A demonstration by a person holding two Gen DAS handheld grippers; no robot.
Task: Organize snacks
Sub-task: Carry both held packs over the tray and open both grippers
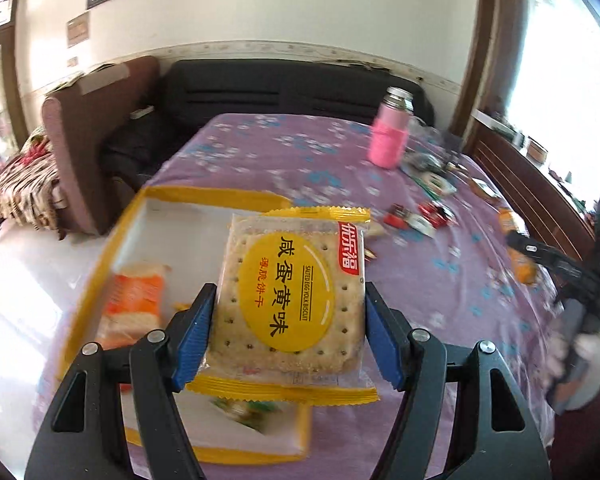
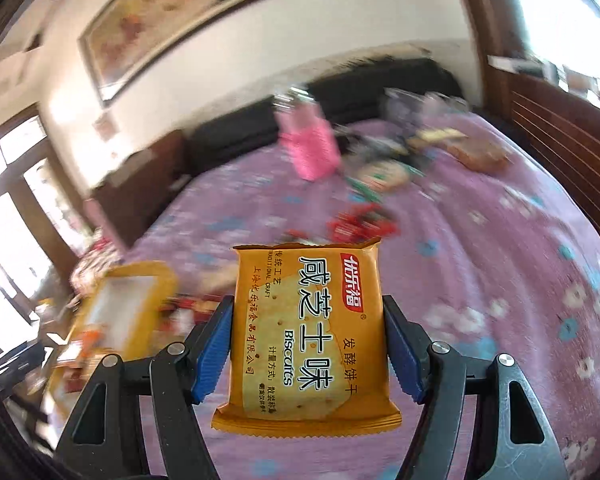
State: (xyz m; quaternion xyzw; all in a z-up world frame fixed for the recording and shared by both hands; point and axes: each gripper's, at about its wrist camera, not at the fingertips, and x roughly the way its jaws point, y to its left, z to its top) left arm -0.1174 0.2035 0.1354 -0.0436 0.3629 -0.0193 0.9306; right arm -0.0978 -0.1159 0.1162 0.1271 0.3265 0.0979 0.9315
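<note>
Yellow salted-egg biscuit pack (image 1: 288, 300) sits centre frame above the yellow-rimmed box (image 1: 112, 240); orange cheese biscuit pack (image 2: 306, 336) upright, lower centre.

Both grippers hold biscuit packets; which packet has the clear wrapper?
The salted egg yolk biscuit packet in the left gripper; the right gripper's cheese biscuit packet is opaque orange.

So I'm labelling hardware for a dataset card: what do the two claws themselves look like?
Both match: the left claw and right claw have black angular linkage arms with silver round rivets and triangular cut-outs, tipped with blue ribbed pads. No cables or markings show.
</note>
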